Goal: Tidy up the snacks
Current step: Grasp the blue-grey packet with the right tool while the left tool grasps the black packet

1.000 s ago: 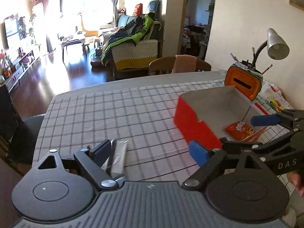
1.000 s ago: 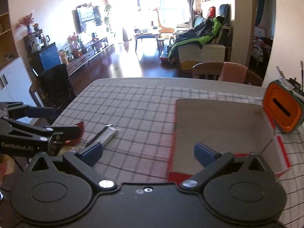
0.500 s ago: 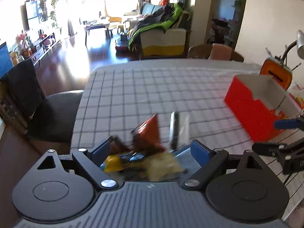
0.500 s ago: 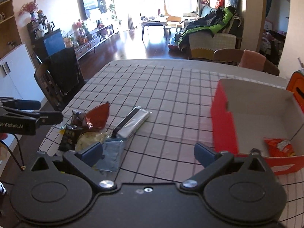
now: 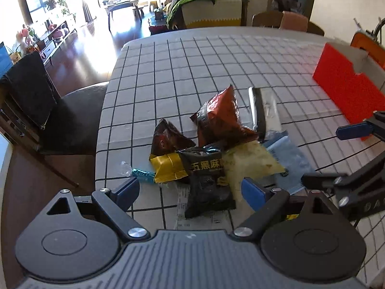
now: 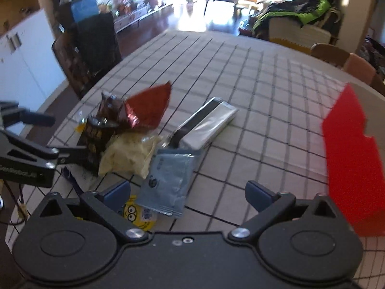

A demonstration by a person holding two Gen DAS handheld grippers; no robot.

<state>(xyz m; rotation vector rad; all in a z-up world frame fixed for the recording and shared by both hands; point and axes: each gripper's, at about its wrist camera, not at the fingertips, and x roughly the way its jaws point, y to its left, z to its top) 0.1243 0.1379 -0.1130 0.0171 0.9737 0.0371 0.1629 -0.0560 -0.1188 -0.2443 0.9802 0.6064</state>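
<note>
A pile of snack packets lies at the table's near left corner. In the left wrist view my open, empty left gripper [image 5: 190, 192] hovers over a black packet [image 5: 207, 183], beside a yellow packet [image 5: 168, 167], a pale packet [image 5: 250, 161], a red-brown bag [image 5: 221, 118], a silver bar [image 5: 262, 110] and a light-blue packet [image 5: 288, 159]. In the right wrist view my open, empty right gripper [image 6: 189, 192] hovers over the light-blue packet [image 6: 168, 180], near the silver bar [image 6: 207, 125] and a yellow minion packet [image 6: 137, 214]. The red box [image 6: 353, 166] stands at the right.
A dark chair [image 5: 48, 110] stands by the table's left edge. The red box [image 5: 349, 91] is at the right, with an orange holder [image 5: 368, 45] behind it. The checked tablecloth [image 5: 216, 57] stretches beyond the pile. More chairs [image 6: 344, 57] stand at the far side.
Both grippers have swung left from the red box to the snack pile and moved closer to it. Both stay open and empty.
</note>
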